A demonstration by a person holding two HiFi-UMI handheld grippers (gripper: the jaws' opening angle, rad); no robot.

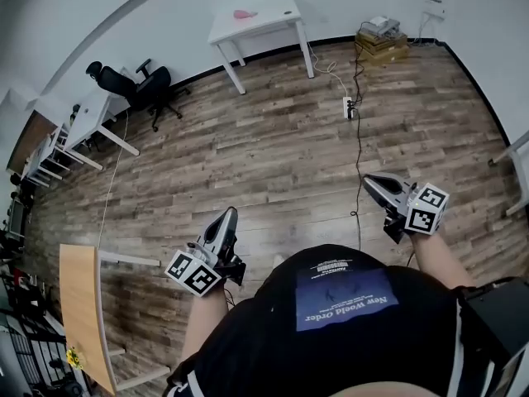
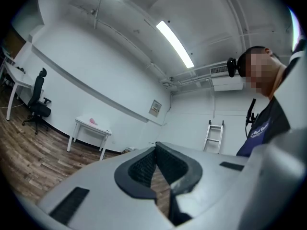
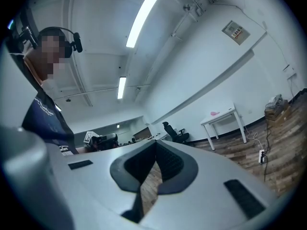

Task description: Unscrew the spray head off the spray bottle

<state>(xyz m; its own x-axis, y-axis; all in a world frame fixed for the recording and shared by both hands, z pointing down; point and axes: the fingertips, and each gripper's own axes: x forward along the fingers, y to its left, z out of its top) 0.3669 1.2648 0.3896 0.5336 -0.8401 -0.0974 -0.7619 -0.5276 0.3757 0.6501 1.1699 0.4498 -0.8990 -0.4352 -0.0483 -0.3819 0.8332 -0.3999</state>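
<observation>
Left tongs (image 1: pixel 229 215) and right tongs (image 1: pixel 369 180) are held pressed together, empty, well apart from the white worktop (image 1: pixel 271 16); a pink item (image 1: pixel 241 13), too small to identify, is seen on that worktop

Two grippers, the left gripper (image 1: pixel 228 215) and the right gripper (image 1: pixel 369 180), one white table (image 1: pixel 269 21), one pink object (image 1: pixel 241 13), one black office chair (image 1: pixel 149 85), one power strip (image 1: pixel 348 106), one wood-topped table (image 1: pixel 81 304), one stepladder (image 2: pixel 213 134), two ceiling light strips (image 2: pixel 175 43)

Left hand-held gripper (image 1: pixel 227 215), right hand-held gripper (image 1: pixel 370 180), both above wood floor (image 1: pixel 273 155), white table (image 1: pixel 252 19) beyond
</observation>
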